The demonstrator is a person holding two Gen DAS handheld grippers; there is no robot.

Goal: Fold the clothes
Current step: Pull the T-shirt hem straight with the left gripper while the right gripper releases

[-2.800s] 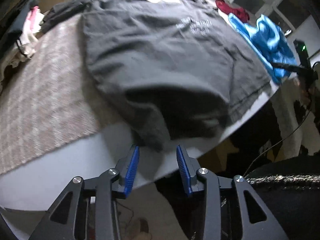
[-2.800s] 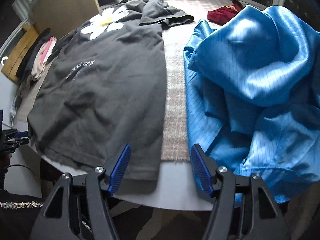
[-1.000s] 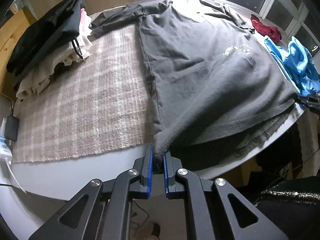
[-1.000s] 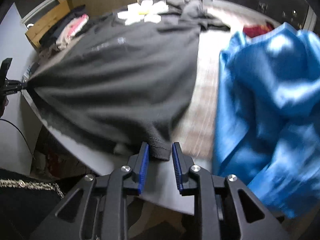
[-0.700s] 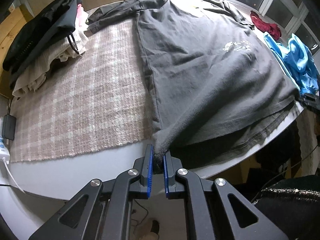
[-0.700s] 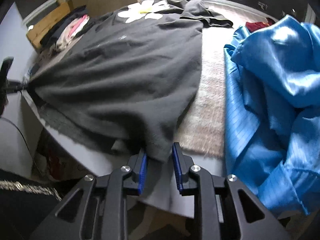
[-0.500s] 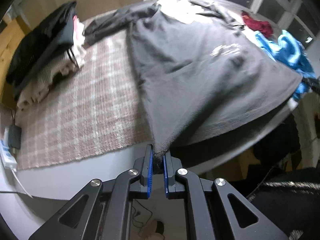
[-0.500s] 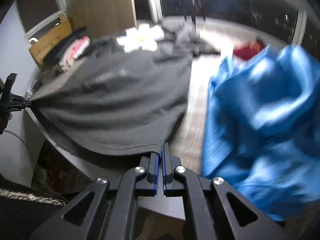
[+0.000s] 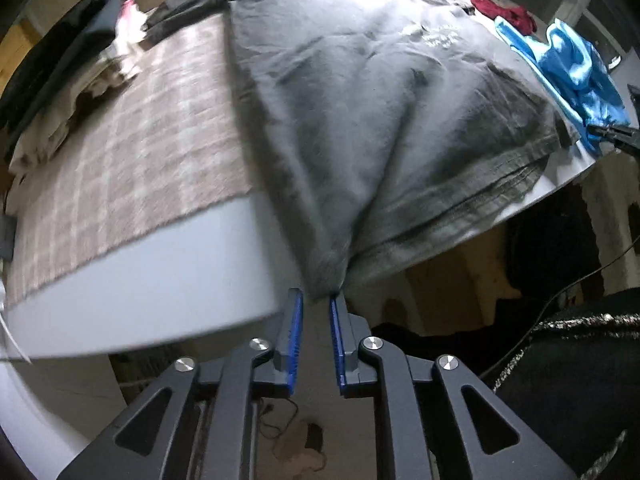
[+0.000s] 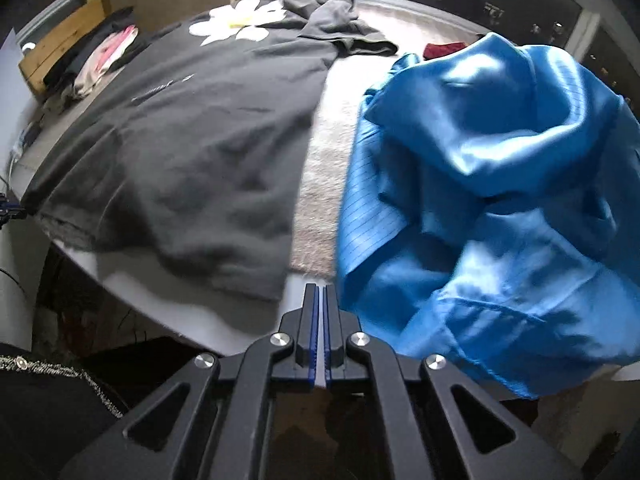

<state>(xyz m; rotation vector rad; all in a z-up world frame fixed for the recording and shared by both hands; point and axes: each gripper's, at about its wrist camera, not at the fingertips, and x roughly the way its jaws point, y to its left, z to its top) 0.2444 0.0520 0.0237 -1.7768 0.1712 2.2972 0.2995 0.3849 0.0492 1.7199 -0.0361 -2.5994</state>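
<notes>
- While the dark grey T-shirt (image 9: 360,92) lay spread over the checked cloth (image 9: 132,152) on the white desk (image 9: 160,280), its near hem was seen to hang past the desk's front edge.
- A bunched corner of that hem was seen just at the tips of the left claw (image 9: 316,304), whose blue-padded jaws were parted by a narrow gap; whether the cloth was still pinched could not be told.
- The right claw (image 10: 320,300) was seen with its jaws pressed almost together and nothing between them, just off the shirt's other near corner (image 10: 248,276).
- A small pale print (image 9: 436,38) was shown on the shirt's chest, and a white flower print (image 10: 240,22) near its far end.
- A crumpled sleeve (image 10: 340,24) was seen at the far side of the shirt.
- A shiny blue garment (image 10: 480,184) was heaped just beside the shirt on the right, with a strip of the checked cloth between them; it was draped over the desk's edge.
- A small dark red item (image 10: 444,49) was seen beyond the blue garment.
- A stack of folded clothes (image 9: 68,76), dark on top with pink and cream below, was set at the far left of the desk.
- Much of both views was blurred.
- A dark sleeve with a glittery trim (image 9: 580,360) was seen at the lower right of the left view.
</notes>
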